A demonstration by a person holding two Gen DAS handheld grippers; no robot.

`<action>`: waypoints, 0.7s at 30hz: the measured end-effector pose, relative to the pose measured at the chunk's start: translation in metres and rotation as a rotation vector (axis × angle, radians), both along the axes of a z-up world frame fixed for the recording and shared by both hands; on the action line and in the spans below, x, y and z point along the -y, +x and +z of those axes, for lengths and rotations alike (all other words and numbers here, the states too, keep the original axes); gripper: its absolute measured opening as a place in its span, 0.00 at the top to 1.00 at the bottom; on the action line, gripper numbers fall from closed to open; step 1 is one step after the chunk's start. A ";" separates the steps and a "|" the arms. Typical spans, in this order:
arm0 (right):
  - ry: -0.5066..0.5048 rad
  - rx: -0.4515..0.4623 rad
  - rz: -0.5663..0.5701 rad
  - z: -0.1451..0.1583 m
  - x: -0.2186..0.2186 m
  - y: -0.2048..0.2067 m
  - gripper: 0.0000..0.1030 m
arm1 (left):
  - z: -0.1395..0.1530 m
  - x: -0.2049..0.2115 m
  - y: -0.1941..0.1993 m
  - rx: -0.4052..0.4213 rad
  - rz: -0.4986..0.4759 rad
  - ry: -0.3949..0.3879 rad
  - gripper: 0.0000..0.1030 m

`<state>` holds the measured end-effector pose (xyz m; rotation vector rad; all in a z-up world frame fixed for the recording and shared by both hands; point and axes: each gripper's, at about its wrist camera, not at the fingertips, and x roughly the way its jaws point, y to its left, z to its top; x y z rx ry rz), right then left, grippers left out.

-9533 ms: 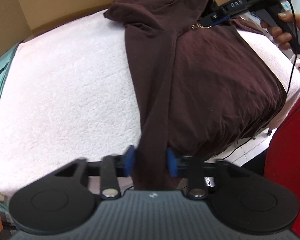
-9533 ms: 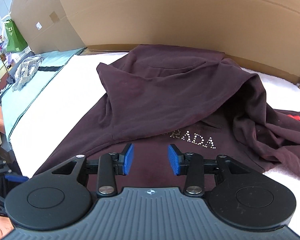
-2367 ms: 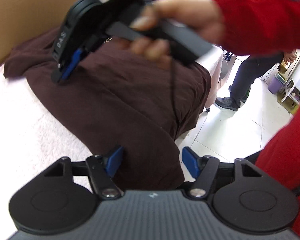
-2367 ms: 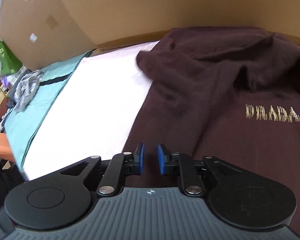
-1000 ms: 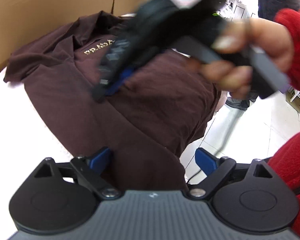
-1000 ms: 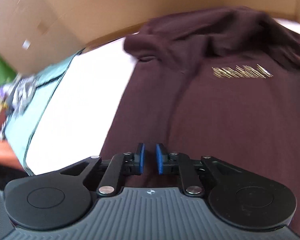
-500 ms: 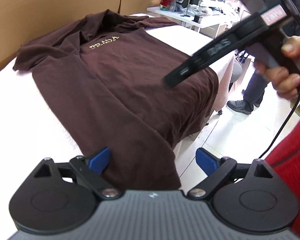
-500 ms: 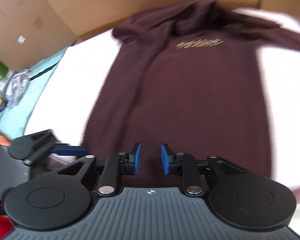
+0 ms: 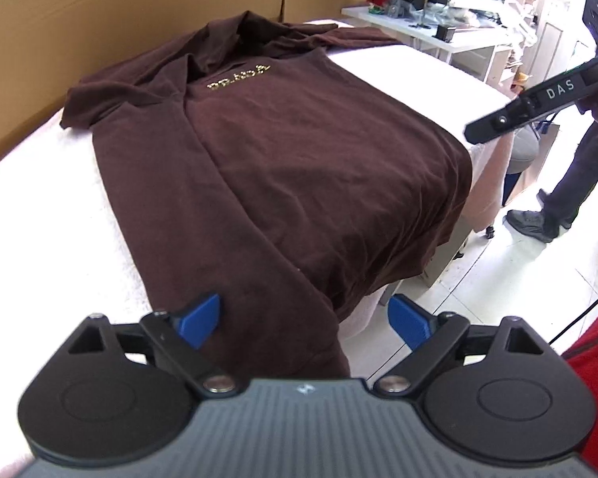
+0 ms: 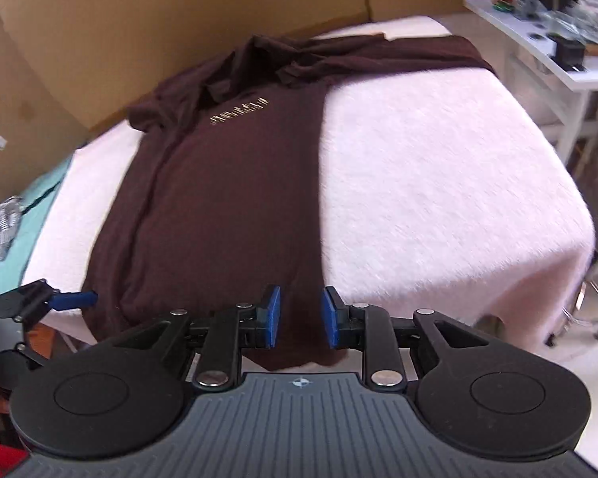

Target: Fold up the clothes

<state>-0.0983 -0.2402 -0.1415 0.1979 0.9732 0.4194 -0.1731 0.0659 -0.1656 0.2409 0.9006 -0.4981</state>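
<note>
Both tools have drawn back: the left gripper (image 9: 305, 318) gapes wide, the right gripper (image 10: 298, 316) stands parted, neither gripping. Brown shirt (image 10: 227, 183) lies spread on the pink towel-covered table (image 10: 438, 183), hem overhanging; cardboard wall (image 10: 179, 12) behind, white shelf (image 10: 554, 63) alongside.

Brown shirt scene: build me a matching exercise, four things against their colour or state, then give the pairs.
Things:
1. brown shirt
2. left gripper
3. lettering
4. pink cover

States:
A. jaws wide open
B. bare beside the shirt
C. gold, on the chest
D. spread flat, hem over the near edge

Pairs: 1-D, 2-A, 3-C, 4-B
</note>
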 end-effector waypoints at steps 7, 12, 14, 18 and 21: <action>0.021 0.000 0.071 -0.013 -0.004 0.014 0.72 | 0.014 0.008 -0.009 0.004 0.091 0.000 0.12; 0.056 -0.041 0.044 -0.003 0.004 0.025 0.72 | 0.040 -0.016 -0.007 0.048 0.184 -0.061 0.12; 0.073 -0.039 0.007 0.006 0.009 0.031 0.72 | 0.051 -0.027 -0.006 0.067 0.222 -0.087 0.10; 0.083 -0.028 -0.107 0.026 0.016 0.052 0.71 | 0.056 -0.038 0.018 0.086 0.195 -0.074 0.09; 0.061 -0.010 -0.200 0.042 0.015 0.073 0.69 | 0.055 -0.043 0.048 0.097 0.158 -0.075 0.06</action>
